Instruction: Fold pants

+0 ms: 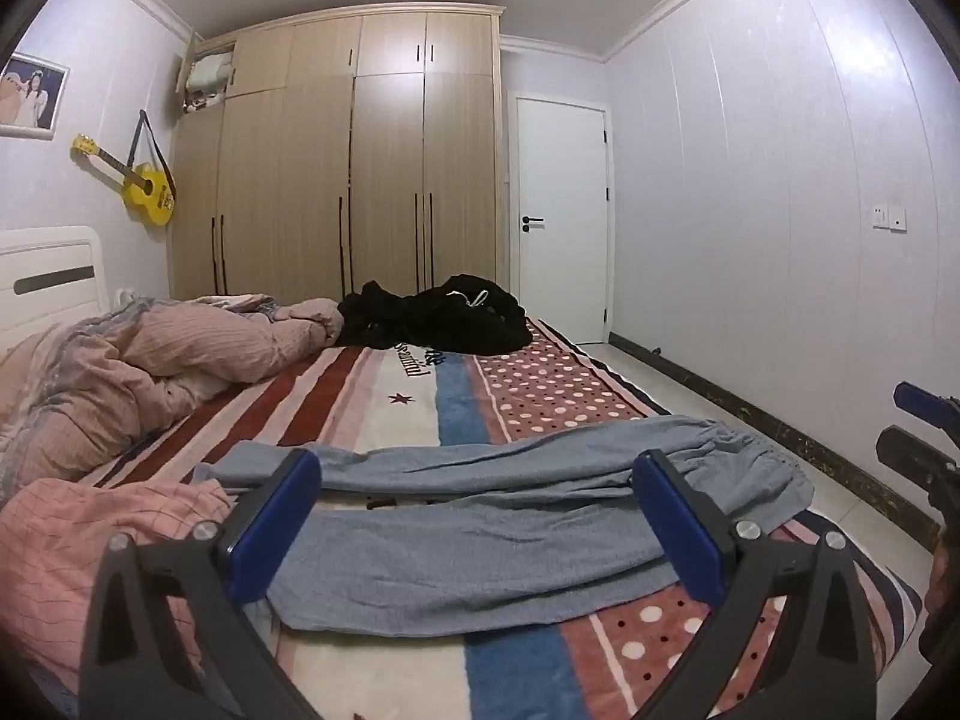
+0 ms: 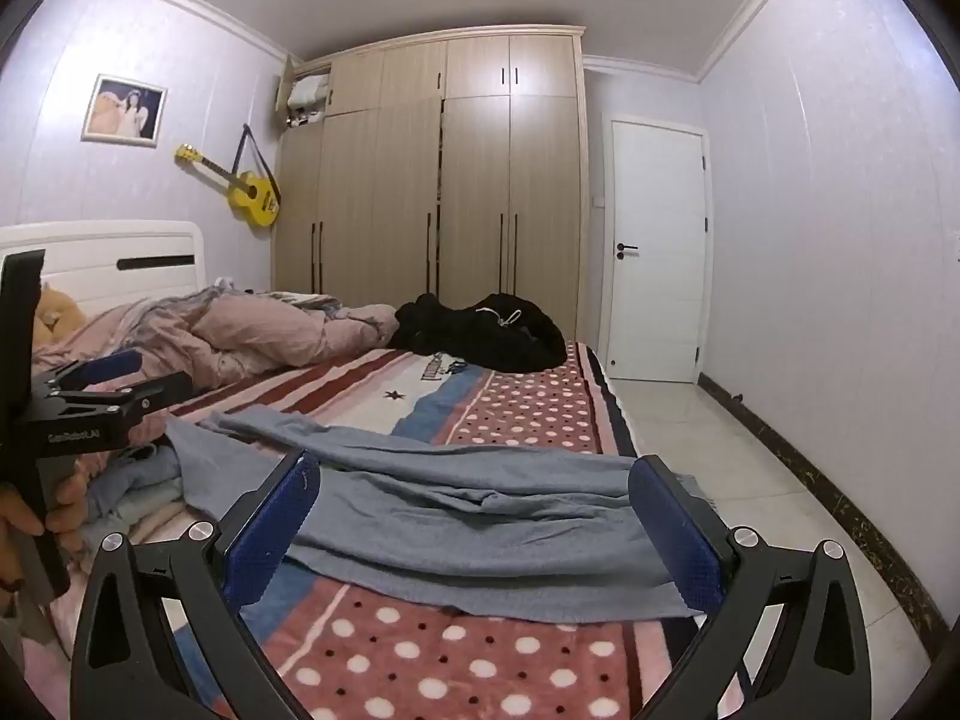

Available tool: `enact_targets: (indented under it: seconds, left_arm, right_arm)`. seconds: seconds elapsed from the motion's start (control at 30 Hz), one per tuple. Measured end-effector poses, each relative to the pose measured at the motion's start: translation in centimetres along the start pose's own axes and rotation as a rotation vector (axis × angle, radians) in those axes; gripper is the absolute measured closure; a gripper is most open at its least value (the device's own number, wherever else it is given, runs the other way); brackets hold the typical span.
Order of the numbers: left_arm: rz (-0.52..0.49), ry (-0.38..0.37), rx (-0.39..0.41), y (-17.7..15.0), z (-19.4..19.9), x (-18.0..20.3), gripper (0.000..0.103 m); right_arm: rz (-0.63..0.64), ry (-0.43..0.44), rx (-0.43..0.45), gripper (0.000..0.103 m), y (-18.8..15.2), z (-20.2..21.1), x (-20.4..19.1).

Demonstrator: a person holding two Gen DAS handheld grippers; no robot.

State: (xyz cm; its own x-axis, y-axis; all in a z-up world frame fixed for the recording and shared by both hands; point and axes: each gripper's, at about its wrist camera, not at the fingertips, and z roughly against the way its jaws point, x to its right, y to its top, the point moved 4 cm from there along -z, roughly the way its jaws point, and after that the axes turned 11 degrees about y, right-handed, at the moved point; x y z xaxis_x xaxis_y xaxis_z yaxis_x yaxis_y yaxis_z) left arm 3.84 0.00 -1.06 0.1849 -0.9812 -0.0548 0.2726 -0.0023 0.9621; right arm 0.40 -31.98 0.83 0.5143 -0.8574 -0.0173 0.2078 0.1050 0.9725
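**Left wrist view: pants lie crosswise ahead of both tools**

My left gripper stands wide, nothing between its pads. The grey-blue pants lie flat on the patterned blanket, long axis left to right: leg ends at left, gathered waistband at right. My right gripper is also wide and empty, and nearer the waistband. I judge each hand takes the end on its own side.

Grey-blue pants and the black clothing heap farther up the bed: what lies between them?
Only bare patterned blanket: stripes, a star and polka dots separate the grey-blue pants from the black clothing heap. Both wrist views show it.
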Motion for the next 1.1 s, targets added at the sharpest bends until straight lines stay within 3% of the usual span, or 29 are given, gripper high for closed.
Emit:
enact_targets:
  seconds: [1.1]
  left_arm:
    - [-0.006, 0.0, -0.001, -0.4, -0.6, 0.1, 0.001]
  right_arm:
    - [-0.002, -0.023, 0.015, 0.001, -0.4, -0.2, 1.0]
